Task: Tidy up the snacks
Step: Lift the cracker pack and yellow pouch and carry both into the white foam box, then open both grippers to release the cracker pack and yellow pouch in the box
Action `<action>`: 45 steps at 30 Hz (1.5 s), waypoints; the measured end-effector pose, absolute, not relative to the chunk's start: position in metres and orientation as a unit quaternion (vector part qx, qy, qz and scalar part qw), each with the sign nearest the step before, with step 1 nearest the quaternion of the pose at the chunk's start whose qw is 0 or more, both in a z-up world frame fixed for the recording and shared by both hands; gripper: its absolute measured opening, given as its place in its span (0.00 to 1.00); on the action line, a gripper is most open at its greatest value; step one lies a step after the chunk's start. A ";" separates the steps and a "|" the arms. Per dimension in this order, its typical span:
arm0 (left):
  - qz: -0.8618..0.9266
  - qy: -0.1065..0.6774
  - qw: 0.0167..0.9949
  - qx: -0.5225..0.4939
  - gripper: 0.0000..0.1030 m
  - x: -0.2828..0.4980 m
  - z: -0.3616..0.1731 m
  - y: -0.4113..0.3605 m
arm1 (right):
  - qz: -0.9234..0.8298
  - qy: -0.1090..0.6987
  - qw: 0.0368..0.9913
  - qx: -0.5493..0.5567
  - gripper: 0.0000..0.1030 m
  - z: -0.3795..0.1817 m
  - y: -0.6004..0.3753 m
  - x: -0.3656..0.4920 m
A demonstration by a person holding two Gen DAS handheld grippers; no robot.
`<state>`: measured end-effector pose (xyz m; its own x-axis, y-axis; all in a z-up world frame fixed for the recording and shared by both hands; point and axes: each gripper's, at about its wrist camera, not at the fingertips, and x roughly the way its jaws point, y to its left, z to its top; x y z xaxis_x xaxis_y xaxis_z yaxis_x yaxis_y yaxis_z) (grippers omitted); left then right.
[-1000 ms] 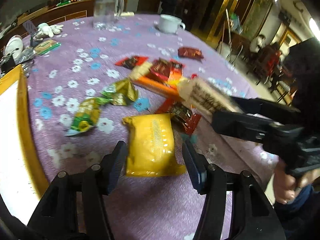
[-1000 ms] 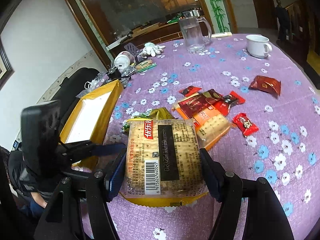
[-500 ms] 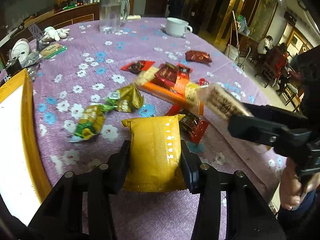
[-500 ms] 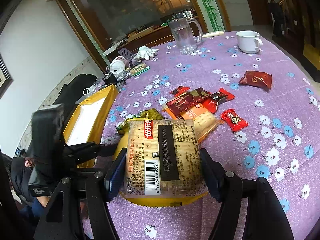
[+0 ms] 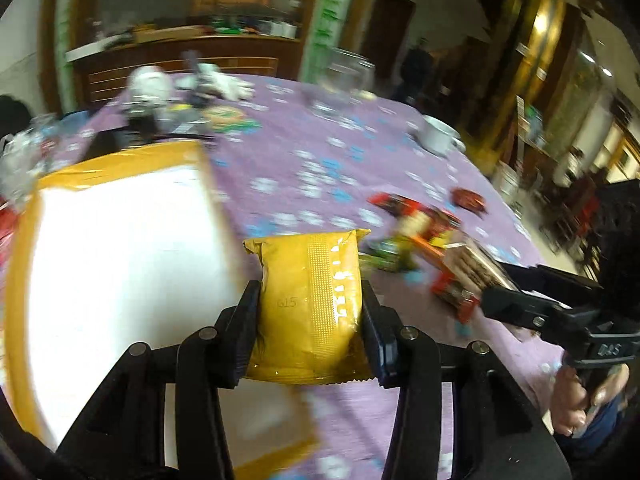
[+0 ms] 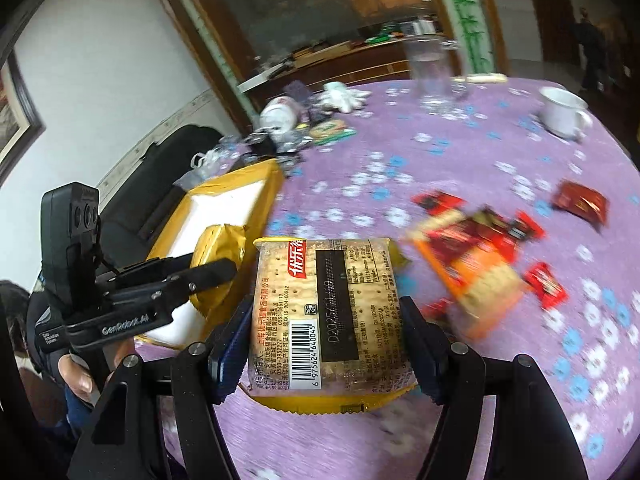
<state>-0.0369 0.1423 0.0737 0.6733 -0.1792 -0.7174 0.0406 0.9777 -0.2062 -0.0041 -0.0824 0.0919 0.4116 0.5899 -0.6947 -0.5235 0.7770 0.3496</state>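
Observation:
My left gripper [image 5: 310,312] is shut on a yellow snack packet [image 5: 310,304] and holds it above the table, beside the right edge of a yellow box with a white inside [image 5: 120,264]. My right gripper [image 6: 326,320] is shut on a clear cracker packet [image 6: 326,312] with a barcode. In the right wrist view the left gripper [image 6: 216,268] carries the yellow packet [image 6: 218,246] over the box [image 6: 224,208]. In the left wrist view the right gripper [image 5: 492,296] holds the crackers [image 5: 474,272] at the right. A pile of red and orange snacks [image 6: 476,256] lies on the purple flowered cloth [image 6: 460,168].
A lone red packet [image 6: 582,204] lies at the far right. A white mug [image 6: 564,112], a glass jug [image 6: 434,68], white gloves [image 6: 344,96] and clutter [image 6: 280,132] stand at the table's far side. A black chair [image 6: 160,176] is beyond the box.
My left gripper has lifted the yellow packet off the cloth and swung it left toward the yellow box. My right gripper still holds the crackers and has shifted slightly.

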 end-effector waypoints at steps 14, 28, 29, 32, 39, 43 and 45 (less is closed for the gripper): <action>0.119 0.421 0.888 -0.142 0.43 -0.057 0.039 0.271 | 0.417 0.453 0.788 -0.027 0.68 0.079 0.083 -0.011; 0.134 0.439 0.879 -0.127 0.44 -0.061 0.020 0.280 | 0.422 0.412 0.797 -0.132 0.68 0.030 0.147 -0.045; 0.135 0.441 0.879 -0.125 0.44 -0.060 0.020 0.279 | 0.424 0.407 0.798 -0.138 0.68 0.029 0.148 -0.048; 0.139 0.448 0.875 -0.117 0.44 -0.058 0.019 0.278 | 0.434 0.400 0.793 -0.148 0.68 0.027 0.150 -0.055; 0.153 0.466 0.865 -0.101 0.44 -0.054 0.015 0.275 | 0.447 0.394 0.786 -0.164 0.68 0.027 0.153 -0.066; 0.154 0.469 0.864 -0.102 0.44 -0.053 0.015 0.276 | 0.448 0.394 0.784 -0.170 0.68 0.026 0.154 -0.067; 0.155 0.470 0.863 -0.101 0.44 -0.053 0.015 0.276 | 0.449 0.394 0.784 -0.170 0.68 0.026 0.153 -0.068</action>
<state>-0.0528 0.2757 0.0147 0.5105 0.1728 -0.8424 -0.3631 0.9313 -0.0289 -0.0683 0.1534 0.0262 0.2873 0.5705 -0.7694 -0.8374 0.5395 0.0874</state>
